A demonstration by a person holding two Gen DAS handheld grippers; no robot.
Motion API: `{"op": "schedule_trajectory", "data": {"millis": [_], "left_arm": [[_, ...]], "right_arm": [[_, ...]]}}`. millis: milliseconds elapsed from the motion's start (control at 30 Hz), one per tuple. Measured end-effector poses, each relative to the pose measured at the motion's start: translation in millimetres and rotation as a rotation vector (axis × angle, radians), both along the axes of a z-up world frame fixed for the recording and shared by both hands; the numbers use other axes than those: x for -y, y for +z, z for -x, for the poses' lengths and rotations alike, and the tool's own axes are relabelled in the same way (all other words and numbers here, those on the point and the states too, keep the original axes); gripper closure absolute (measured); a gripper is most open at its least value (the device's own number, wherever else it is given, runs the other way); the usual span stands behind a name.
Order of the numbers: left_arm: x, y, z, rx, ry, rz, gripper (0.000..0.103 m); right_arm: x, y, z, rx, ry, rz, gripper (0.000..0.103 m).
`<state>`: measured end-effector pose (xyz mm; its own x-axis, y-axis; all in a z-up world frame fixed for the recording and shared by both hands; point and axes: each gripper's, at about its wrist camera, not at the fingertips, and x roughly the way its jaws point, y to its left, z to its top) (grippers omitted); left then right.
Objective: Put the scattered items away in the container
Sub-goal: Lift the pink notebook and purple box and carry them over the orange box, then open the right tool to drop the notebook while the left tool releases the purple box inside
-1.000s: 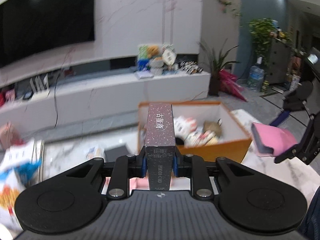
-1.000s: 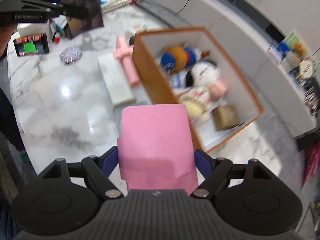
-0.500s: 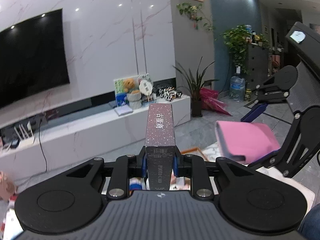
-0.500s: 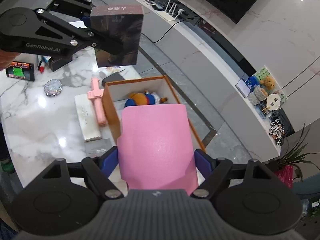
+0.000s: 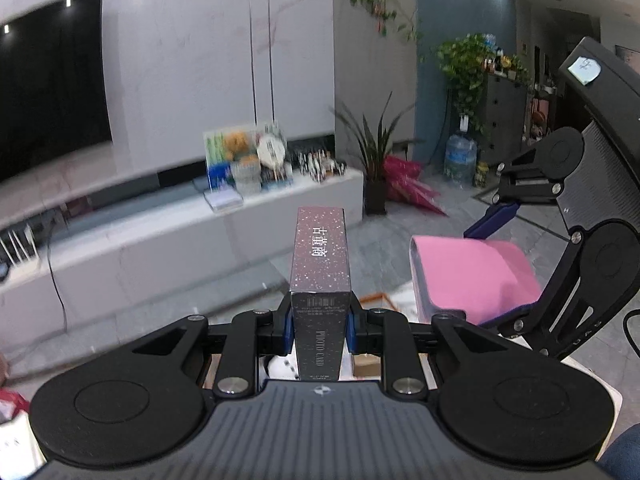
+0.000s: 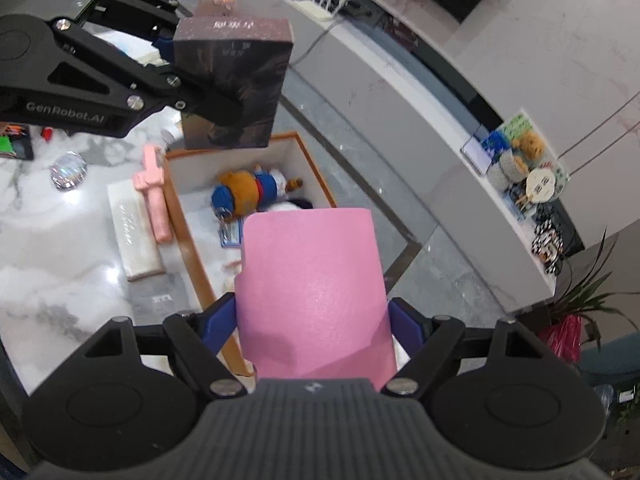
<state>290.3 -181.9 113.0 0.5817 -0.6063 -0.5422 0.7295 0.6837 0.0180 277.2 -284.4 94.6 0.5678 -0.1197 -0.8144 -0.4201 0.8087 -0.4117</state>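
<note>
My left gripper is shut on a dark speckled photo card box, held high above the orange container's far left corner; the box also shows in the right wrist view. My right gripper is shut on a pink pouch, which also shows in the left wrist view, held over the orange container. The container holds a plush doll and other small items. A pink stick toy, a white long box and a silver disc lie on the marble table left of the container.
The marble table ends at its front edge toward me. A small screen device lies at the far left. A white TV bench with toys, plants and a water bottle stand beyond.
Both grippers rose and moved closer together over the container. The left wrist view tilted up from the table to the room. Both grips are unchanged.
</note>
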Motion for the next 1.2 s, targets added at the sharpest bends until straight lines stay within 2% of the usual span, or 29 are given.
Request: {"op": "schedule_trajectory", "data": {"millis": [167, 533, 633, 733, 900, 1067, 1200], "left_arm": [[9.3, -38.7, -31.3, -0.093, 0.009, -0.028, 0.076], [15.0, -103.1, -73.5, -0.202, 0.019, -0.081, 0.076], [11.2, -114.6, -80.3, -0.225, 0.024, -0.088, 0.076], [4.3, -123.7, -82.9, -0.245, 0.029, -0.081, 0.076], [-9.4, -130.0, -87.6, -0.268, 0.043, -0.066, 0.076], [-18.4, -129.2, -91.8, -0.275, 0.054, -0.066, 0.076], [-25.2, -131.6, -95.3, -0.285, 0.065, -0.059, 0.076]], "right_arm": [[7.6, -40.4, -32.5, -0.084, -0.028, 0.036, 0.021], [-1.1, -121.6, -88.5, -0.232, -0.020, 0.203, 0.021], [-7.9, -141.1, -96.7, -0.261, 0.000, 0.266, 0.021], [-13.9, -157.4, -104.2, -0.251, 0.002, 0.349, 0.021], [-26.3, -187.6, -115.2, -0.275, 0.028, 0.484, 0.021], [-28.0, -205.4, -125.4, -0.332, 0.015, 0.494, 0.022], [-17.7, -210.1, -135.9, -0.380, -0.032, 0.402, 0.022]]}}
